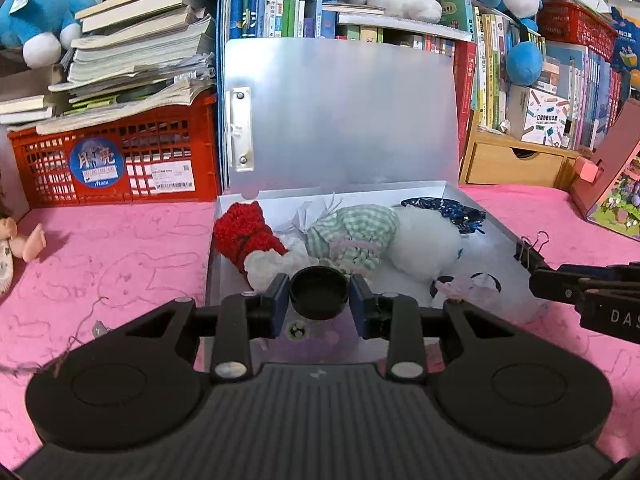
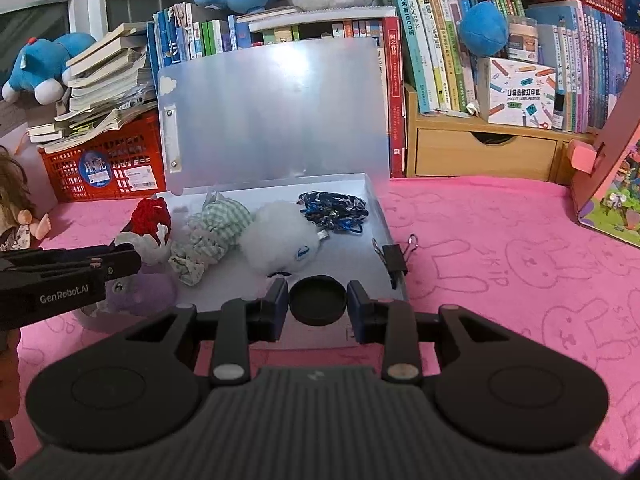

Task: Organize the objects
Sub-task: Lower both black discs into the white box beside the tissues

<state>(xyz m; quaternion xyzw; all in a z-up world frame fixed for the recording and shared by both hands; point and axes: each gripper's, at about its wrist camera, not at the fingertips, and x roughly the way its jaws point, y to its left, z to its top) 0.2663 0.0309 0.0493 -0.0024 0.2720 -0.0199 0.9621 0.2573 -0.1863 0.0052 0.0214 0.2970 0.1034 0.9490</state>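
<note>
Open case [image 2: 372, 196] lies on pink worktop [image 2: 500, 260], lid [image 2: 276, 112] propped upright against the books [image 2: 432, 40] behind. Inside the case, left to right: red knit [image 2: 150, 214], green check cloth [image 2: 214, 226], white plush [image 2: 280, 240], blue lanyard bundle [image 2: 332, 206] at the far right corner. Purple plush [image 2: 136, 290] at the case's near left corner, partly hidden. Binder clip [image 2: 394, 258] sits on the case's right wall.

Left claw [image 1: 319, 302] hovers over the case's near edge, fingers [image 1: 278, 300] spread, nothing between them; the black disc there looks like part of the tool. Right claw [image 2: 318, 302] same: spread, empty, just at the near right corner of the case, beside the clip.

Judgement: most items already in the case, so the step is probably tidying or shutting it. To do well: tuck the purple plush fully inside the wall first, press soft items down flat, check the clip is not in the lid's path. One claw steadies the case wall, the other brings the lid down from its top edge, slowly; thin plastic may flex or slide on the cloth
</note>
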